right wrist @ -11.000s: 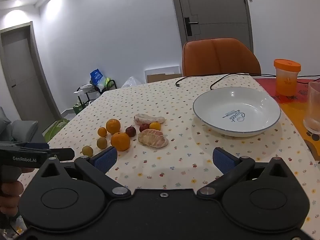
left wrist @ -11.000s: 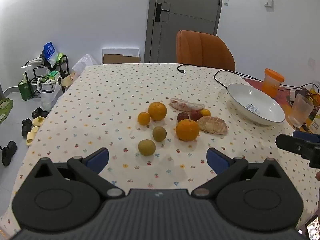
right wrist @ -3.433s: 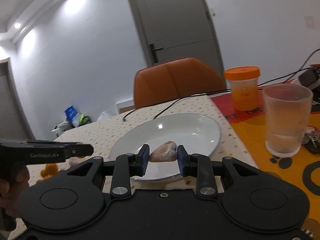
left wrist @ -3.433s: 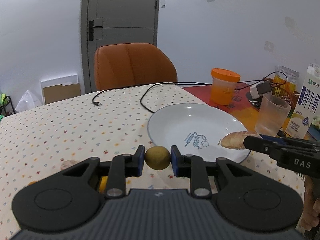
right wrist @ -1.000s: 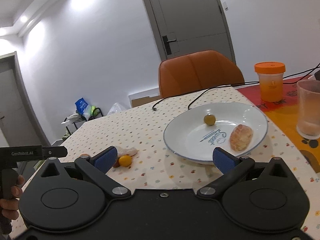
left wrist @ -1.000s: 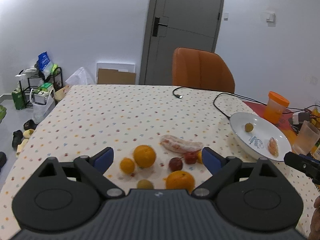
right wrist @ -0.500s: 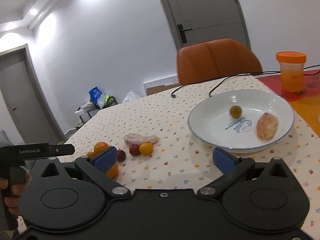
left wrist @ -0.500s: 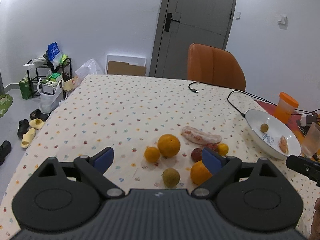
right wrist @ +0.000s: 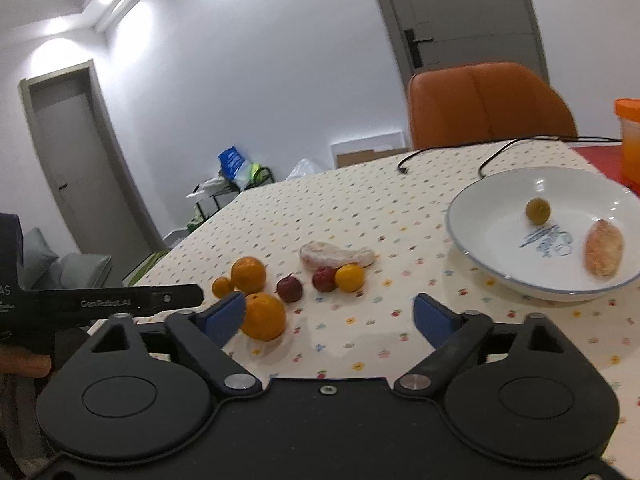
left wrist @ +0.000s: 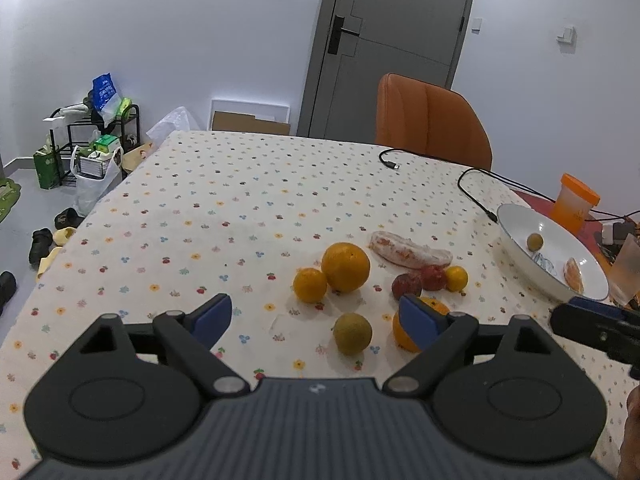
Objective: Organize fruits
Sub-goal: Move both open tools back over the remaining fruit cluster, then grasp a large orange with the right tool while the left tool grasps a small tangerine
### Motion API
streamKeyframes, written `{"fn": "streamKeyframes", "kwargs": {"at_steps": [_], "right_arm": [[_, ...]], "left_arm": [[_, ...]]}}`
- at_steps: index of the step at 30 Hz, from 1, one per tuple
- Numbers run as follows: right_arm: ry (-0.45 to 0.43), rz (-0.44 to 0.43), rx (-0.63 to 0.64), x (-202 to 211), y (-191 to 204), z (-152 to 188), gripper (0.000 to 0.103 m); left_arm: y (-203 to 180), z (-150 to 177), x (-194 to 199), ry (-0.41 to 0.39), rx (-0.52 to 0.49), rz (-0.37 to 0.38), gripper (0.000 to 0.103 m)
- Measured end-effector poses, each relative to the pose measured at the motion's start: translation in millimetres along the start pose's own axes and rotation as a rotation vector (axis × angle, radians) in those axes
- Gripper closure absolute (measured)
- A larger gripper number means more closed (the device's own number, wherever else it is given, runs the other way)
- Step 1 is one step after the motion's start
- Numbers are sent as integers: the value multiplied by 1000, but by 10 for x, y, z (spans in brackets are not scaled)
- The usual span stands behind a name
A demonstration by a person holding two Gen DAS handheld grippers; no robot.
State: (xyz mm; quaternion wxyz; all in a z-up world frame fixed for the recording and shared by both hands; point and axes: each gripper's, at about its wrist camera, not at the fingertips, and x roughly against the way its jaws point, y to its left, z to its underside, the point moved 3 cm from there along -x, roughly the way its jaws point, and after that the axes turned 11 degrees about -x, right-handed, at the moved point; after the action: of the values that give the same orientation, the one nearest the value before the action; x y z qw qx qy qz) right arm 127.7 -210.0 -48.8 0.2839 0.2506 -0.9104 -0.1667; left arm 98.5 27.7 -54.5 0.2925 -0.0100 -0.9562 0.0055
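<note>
- Loose fruit lies clustered on the dotted-cloth bench [left wrist: 240, 208] ahead of both tongs; the white shallow ceramic plate [right wrist: 472, 216] sits ahead-right, likely the collection point, since it holds a small green-brown round fruit [right wrist: 537, 210] and a peeled orange citrus segment [right wrist: 604, 253].
- Left tongs [left wrist: 316, 318]: spread wide, empty, touching nothing. The dull green round fruit [left wrist: 352, 333] lies just ahead between the jaws; probably the next pick.
- Right tongs [right wrist: 330, 318]: released wide, empty. The large orange [right wrist: 264, 317] sits just beside its left jaw.
</note>
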Motion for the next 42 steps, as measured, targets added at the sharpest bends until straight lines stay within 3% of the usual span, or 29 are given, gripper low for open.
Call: {"fn": "streamKeyframes", "kwargs": {"at_steps": [17,22,25,42], "right_arm": [[130,-44,53,-484,316,129,48],[160,-50,59,-628,383,162,51],[174,-70,59,-704,409,173,64],[120,-15,22,-586,204,71,66]], "left_arm": [[165,108,-108,15,50,27,34],[211,114,-116,15,58,36,39],[220,110,-129,17,58,38,40],[208,-23,-423,29,46,26,57]]}}
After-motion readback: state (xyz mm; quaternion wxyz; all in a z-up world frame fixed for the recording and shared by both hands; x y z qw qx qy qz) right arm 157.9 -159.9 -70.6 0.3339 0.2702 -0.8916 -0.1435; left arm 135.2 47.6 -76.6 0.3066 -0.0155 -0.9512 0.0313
